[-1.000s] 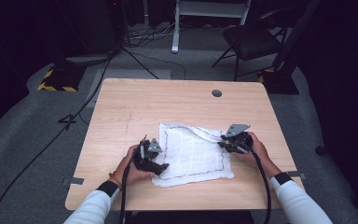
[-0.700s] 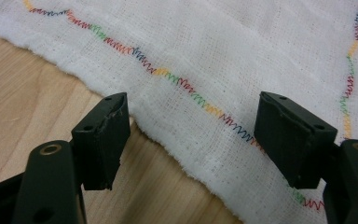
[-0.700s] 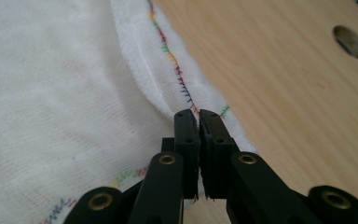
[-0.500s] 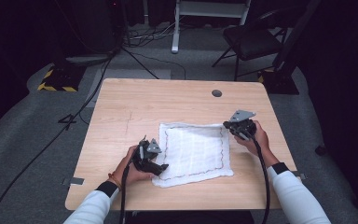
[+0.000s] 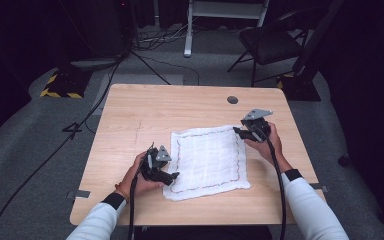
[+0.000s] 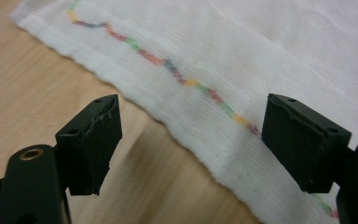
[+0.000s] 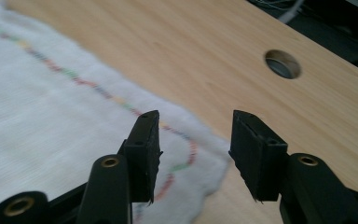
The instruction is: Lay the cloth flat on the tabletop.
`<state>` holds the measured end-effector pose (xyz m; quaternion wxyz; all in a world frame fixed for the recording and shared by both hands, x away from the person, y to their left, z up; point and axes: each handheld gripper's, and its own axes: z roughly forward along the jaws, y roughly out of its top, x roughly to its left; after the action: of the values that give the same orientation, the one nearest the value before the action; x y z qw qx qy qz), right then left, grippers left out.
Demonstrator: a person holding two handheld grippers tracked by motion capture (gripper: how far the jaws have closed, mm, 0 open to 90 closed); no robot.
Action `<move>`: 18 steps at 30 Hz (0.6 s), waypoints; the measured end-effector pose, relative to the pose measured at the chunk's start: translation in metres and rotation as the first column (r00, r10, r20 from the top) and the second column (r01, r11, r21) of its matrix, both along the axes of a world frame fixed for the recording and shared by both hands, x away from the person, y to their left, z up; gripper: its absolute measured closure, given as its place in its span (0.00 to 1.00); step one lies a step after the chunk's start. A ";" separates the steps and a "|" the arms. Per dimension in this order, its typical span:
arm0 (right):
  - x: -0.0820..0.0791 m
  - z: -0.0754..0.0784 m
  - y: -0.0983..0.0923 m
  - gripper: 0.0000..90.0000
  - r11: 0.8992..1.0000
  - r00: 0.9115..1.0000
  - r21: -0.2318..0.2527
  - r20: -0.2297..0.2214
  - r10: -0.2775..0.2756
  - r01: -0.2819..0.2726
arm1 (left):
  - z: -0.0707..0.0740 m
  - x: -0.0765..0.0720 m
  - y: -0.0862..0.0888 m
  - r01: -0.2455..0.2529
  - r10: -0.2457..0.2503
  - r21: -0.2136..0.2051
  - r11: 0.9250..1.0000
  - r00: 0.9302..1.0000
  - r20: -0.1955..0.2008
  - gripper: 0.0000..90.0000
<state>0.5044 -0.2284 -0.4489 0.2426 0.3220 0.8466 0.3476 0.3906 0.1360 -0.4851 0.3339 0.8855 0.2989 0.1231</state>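
A white cloth (image 5: 207, 160) with a multicoloured stitched border lies spread flat on the wooden table (image 5: 145, 115). My left gripper (image 5: 172, 176) rests at its near left corner. In the left gripper view the jaws (image 6: 193, 105) stand open and have just been opening, above the cloth's edge (image 6: 223, 112), with nothing pinched. My right gripper (image 5: 236, 130) hovers at the far right corner. Its jaws (image 7: 196, 116) have just been opening too; the cloth's corner (image 7: 200, 154) lies loose beneath them, untouched by the pads.
A round cable hole (image 5: 232, 99) sits in the table behind the cloth, close to my right gripper (image 7: 283, 64). Beyond the table stand a dark chair (image 5: 270, 42) and a white stand (image 5: 187, 30), with cables and a yellow-black striped block (image 5: 60, 85) on the floor.
The right gripper moved away and to the right with the cloth's far right corner, flattening the rumpled edge, then let go. The left hand stayed put.
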 end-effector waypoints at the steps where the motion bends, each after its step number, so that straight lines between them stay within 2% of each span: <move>1: -0.007 0.000 0.003 0.54 0.999 0.999 0.004 -0.008 0.034 -0.034 | 0.003 0.004 0.002 -0.013 0.013 -0.020 1.000 1.000 0.005 0.23; 3: -0.022 -0.002 0.012 0.49 0.995 0.995 0.027 -0.031 0.096 -0.096 | 0.007 0.014 0.006 -0.053 0.054 -0.047 0.997 0.998 0.012 0.23; 4: -0.038 -0.004 0.026 0.46 0.989 0.988 0.040 -0.046 0.145 -0.143 | 0.008 0.020 0.008 -0.076 0.076 -0.056 0.996 0.997 0.014 0.23; 5: -0.038 -0.004 0.026 0.46 0.989 0.988 0.040 -0.046 0.145 -0.143 | 0.008 0.026 0.010 -0.097 0.098 -0.069 0.993 0.995 0.012 0.23; 6: -0.055 -0.005 0.042 0.45 0.973 0.973 0.065 -0.058 0.224 -0.220 | 0.008 0.033 0.011 -0.116 0.118 -0.083 0.990 0.993 0.014 0.24; 7: -0.055 -0.005 0.042 0.45 0.973 0.973 0.065 -0.058 0.224 -0.220 | 0.008 0.038 0.013 -0.136 0.138 -0.089 0.987 0.990 0.025 0.24; 8: -0.073 -0.007 0.060 0.43 0.950 0.949 0.061 -0.065 0.310 -0.306 | 0.007 0.045 0.014 -0.149 0.150 -0.093 0.984 0.989 0.009 0.24; 9: -0.073 -0.007 0.060 0.43 0.950 0.949 0.061 -0.065 0.310 -0.306 | 0.005 0.052 0.014 -0.164 0.165 -0.093 0.982 0.986 0.004 0.24; 10: -0.090 -0.010 0.076 0.44 0.931 0.928 0.039 -0.075 0.365 -0.363 | 0.004 0.059 0.013 -0.185 0.186 -0.085 0.979 0.982 0.011 0.24; 11: -0.097 -0.012 0.083 0.45 0.925 0.922 0.026 -0.072 0.381 -0.380 | 0.002 0.066 0.012 -0.199 0.201 -0.073 0.977 0.980 0.012 0.24; 12: -0.097 -0.012 0.083 0.45 0.925 0.922 0.026 -0.072 0.381 -0.380 | 0.001 0.072 0.012 -0.209 0.211 -0.053 0.977 0.977 0.032 0.24; 13: -0.104 -0.014 0.089 0.46 0.918 0.916 0.017 -0.064 0.396 -0.395 | 0.001 0.079 0.011 -0.214 0.215 -0.045 0.976 0.976 0.030 0.24; 16: -0.122 -0.018 0.105 0.47 0.890 0.886 0.043 -0.087 0.456 -0.454 | -0.003 0.095 0.010 -0.229 0.230 -0.060 0.971 0.973 0.010 0.24; 18: -0.133 -0.021 0.115 0.47 0.867 0.861 0.054 -0.102 0.498 -0.495 | -0.007 0.103 0.008 -0.229 0.230 -0.060 0.972 0.973 -0.002 0.24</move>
<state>0.3713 -0.1130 -0.4699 0.0927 0.1157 0.9086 0.3905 0.4935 0.1437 -0.4918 0.3446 0.8343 0.4019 0.1539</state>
